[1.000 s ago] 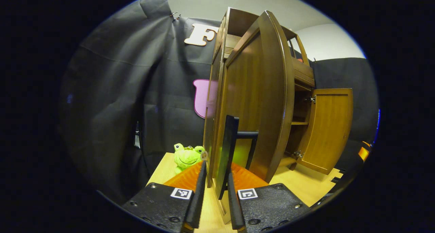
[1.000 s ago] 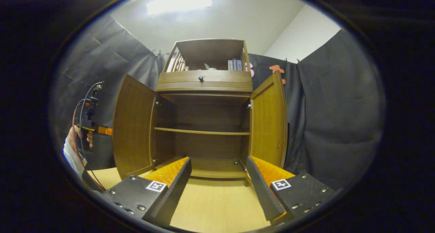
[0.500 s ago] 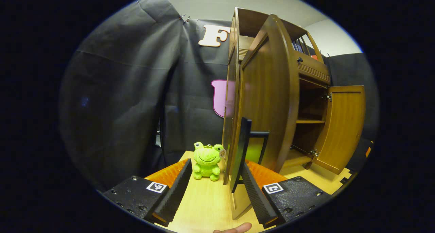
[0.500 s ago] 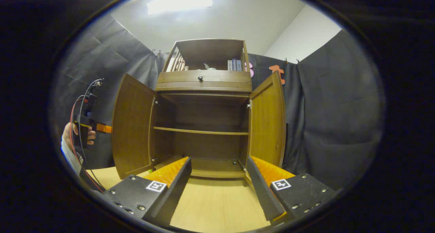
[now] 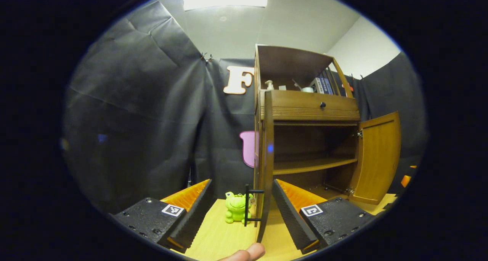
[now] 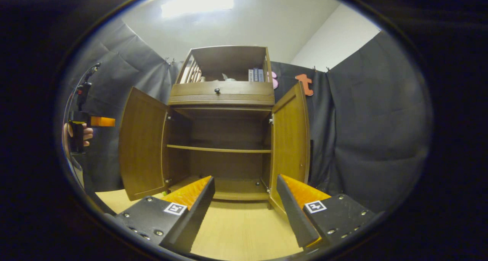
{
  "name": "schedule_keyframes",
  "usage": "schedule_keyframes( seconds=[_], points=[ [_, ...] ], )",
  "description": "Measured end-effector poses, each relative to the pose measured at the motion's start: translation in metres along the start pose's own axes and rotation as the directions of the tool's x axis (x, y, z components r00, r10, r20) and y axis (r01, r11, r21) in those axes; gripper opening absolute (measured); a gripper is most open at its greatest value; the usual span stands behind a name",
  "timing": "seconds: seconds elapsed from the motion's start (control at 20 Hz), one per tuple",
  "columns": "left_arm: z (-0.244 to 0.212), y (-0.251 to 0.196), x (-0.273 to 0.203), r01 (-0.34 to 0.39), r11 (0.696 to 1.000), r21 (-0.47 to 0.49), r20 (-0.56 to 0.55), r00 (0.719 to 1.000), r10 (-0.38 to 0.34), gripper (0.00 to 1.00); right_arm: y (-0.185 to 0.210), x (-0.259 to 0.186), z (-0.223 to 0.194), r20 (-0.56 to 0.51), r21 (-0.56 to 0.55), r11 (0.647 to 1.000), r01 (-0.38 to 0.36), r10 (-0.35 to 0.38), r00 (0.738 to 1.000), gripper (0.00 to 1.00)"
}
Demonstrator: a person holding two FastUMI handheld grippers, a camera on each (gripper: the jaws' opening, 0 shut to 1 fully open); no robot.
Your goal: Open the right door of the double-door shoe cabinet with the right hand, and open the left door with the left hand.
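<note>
Released from the door handle (image 5: pixel 248 205), left gripper (image 5: pixel 240 211) gapes beside the bare-shelved shoe cabinet (image 5: pixel 305 112); right gripper (image 6: pixel 244 207) gapes.

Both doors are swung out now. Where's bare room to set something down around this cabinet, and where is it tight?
Free: the light wooden tabletop before the brown wooden cabinet, between its left door and right door; the bare middle shelf too. Tight: left of the left door, by the green plush frog and black door handle.

Pale wooden tabletop (image 6: pixel 244 230) bearing the shoe cabinet (image 6: pixel 221 139) and a green plush frog (image 5: pixel 236 207) (beside the left door).
</note>
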State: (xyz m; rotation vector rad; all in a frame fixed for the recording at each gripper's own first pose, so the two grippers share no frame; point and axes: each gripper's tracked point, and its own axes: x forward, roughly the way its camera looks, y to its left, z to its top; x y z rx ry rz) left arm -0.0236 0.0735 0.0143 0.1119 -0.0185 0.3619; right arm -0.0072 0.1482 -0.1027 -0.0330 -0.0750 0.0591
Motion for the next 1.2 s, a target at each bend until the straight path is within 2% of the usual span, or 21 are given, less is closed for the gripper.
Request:
schedule_keyframes(
  seconds=[0.2, 0.25, 0.35, 0.4, 0.45, 0.5, 0.6, 0.65, 0.7, 0.75, 0.8, 0.85, 1.0, 1.05, 1.2],
  points=[
    [0.006, -0.038, -0.004, 0.029, 1.0, 0.002, 0.011, 1.0, -0.029, 0.92, -0.004, -0.004, 0.006, 0.014, 0.011, 1.0, 0.002, -0.002, 1.0, 0.94],
    [0.005, -0.046, -0.004, 0.037, 0.999, -0.004, 0.003, 0.999, -0.037, 0.92, -0.005, -0.005, 0.011, 0.024, 0.017, 1.0, 0.009, -0.01, 1.0, 0.97],
    [0.003, -0.065, -0.003, 0.062, 0.998, -0.013, -0.003, 0.998, -0.062, 0.93, -0.011, -0.006, 0.018, 0.045, 0.028, 0.999, 0.035, -0.036, 0.998, 0.97],
    [0.002, -0.073, -0.001, 0.075, 0.997, -0.011, -0.008, 0.997, -0.075, 0.93, -0.012, -0.007, 0.021, 0.054, 0.029, 0.999, 0.039, -0.04, 0.998, 0.94],
    [0.0, -0.082, 0.0, 0.086, 0.996, -0.009, -0.014, 0.996, -0.086, 0.96, -0.011, -0.009, 0.025, 0.065, 0.035, 0.999, 0.042, -0.044, 0.997, 0.96],
    [-0.002, -0.093, 0.002, 0.098, 0.995, -0.002, -0.019, 0.995, -0.098, 0.92, -0.015, -0.01, 0.029, 0.073, 0.045, 0.997, 0.055, -0.058, 0.996, 0.97],
    [-0.008, -0.109, 0.004, 0.118, 0.993, 0.014, -0.027, 0.993, -0.118, 0.96, -0.022, -0.012, 0.032, 0.08, 0.054, 0.995, 0.086, -0.091, 0.993, 0.94],
    [-0.01, -0.117, 0.003, 0.126, 0.992, 0.024, -0.03, 0.992, -0.125, 0.92, -0.024, -0.013, 0.033, 0.086, 0.049, 0.994, 0.1, -0.104, 0.991, 0.96],
    [-0.014, -0.125, 0.004, 0.134, 0.99, 0.036, -0.032, 0.991, -0.133, 0.96, -0.025, -0.014, 0.036, 0.094, 0.04, 0.993, 0.114, -0.118, 0.989, 0.94],
    [-0.019, -0.133, 0.003, 0.135, 0.99, 0.044, -0.034, 0.99, -0.134, 0.96, -0.026, -0.015, 0.039, 0.102, 0.03, 0.991, 0.129, -0.132, 0.986, 0.96],
    [-0.025, -0.139, 0.003, 0.132, 0.99, 0.045, -0.037, 0.991, -0.13, 0.93, -0.025, -0.016, 0.04, 0.105, 0.018, 0.991, 0.136, -0.137, 0.985, 0.93],
    [-0.03, -0.147, 0.003, 0.134, 0.99, 0.035, -0.038, 0.99, -0.132, 0.93, -0.019, -0.016, 0.04, 0.106, 0.007, 0.992, 0.128, -0.128, 0.986, 0.96],
    [-0.051, -0.176, -0.003, 0.183, 0.983, 0.033, -0.066, 0.981, -0.18, 0.96, -0.006, -0.02, 0.043, 0.117, -0.001, 0.996, 0.086, -0.086, 0.989, 0.96],
    [-0.055, -0.18, -0.004, 0.183, 0.982, 0.04, -0.069, 0.981, -0.18, 0.95, -0.005, -0.02, 0.046, 0.127, -0.002, 0.996, 0.085, -0.084, 0.988, 0.99],
    [-0.056, -0.189, 0.0, 0.175, 0.983, 0.057, -0.056, 0.984, -0.172, 0.99, -0.006, -0.023, 0.057, 0.162, 0.002, 0.996, 0.088, -0.087, 0.983, 0.96]
  ],
)
